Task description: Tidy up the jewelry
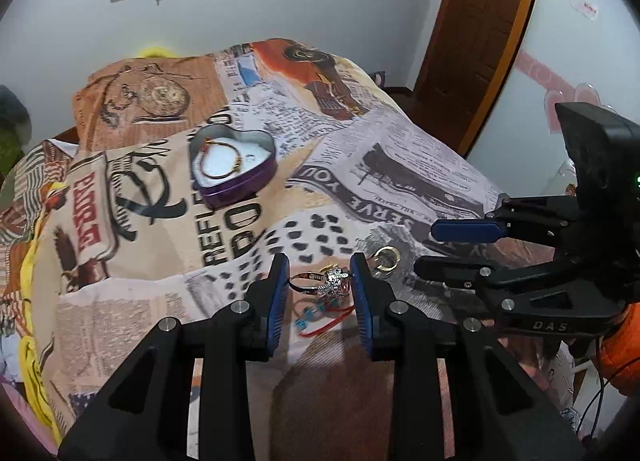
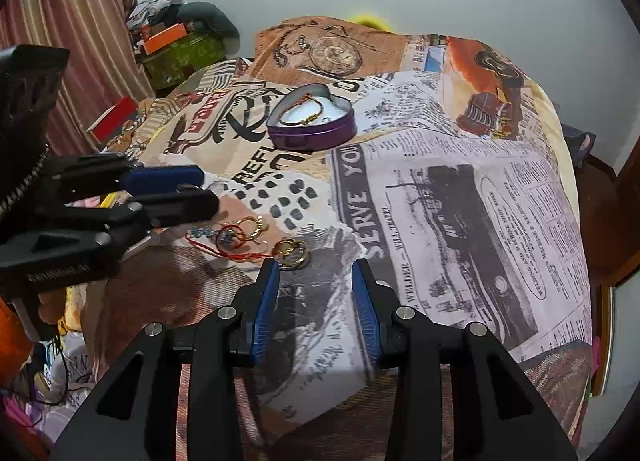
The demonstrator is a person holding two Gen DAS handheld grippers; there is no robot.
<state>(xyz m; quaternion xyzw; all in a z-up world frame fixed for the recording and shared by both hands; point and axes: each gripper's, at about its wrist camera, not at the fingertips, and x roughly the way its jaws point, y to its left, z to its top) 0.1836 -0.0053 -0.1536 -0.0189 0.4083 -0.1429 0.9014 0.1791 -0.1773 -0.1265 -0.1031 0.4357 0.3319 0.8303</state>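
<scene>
Left gripper [image 1: 320, 273], ribbed blue pads parted, brackets a sparkly silver ring [image 1: 334, 281]; right gripper [image 2: 316, 273] parted, empty, above printed cloth [image 2: 440, 181].

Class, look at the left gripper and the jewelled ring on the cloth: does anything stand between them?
Nothing visible does. The jewelled ring already lies between the open fingers of the left gripper. The gold hoop sits just outside, to the right.

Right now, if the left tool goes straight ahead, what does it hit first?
Probably the stone ring: it lies on the cloth between the open left tool's fingers, just ahead. The red thread sits beneath. Depth is unclear; the tin is well beyond.
</scene>
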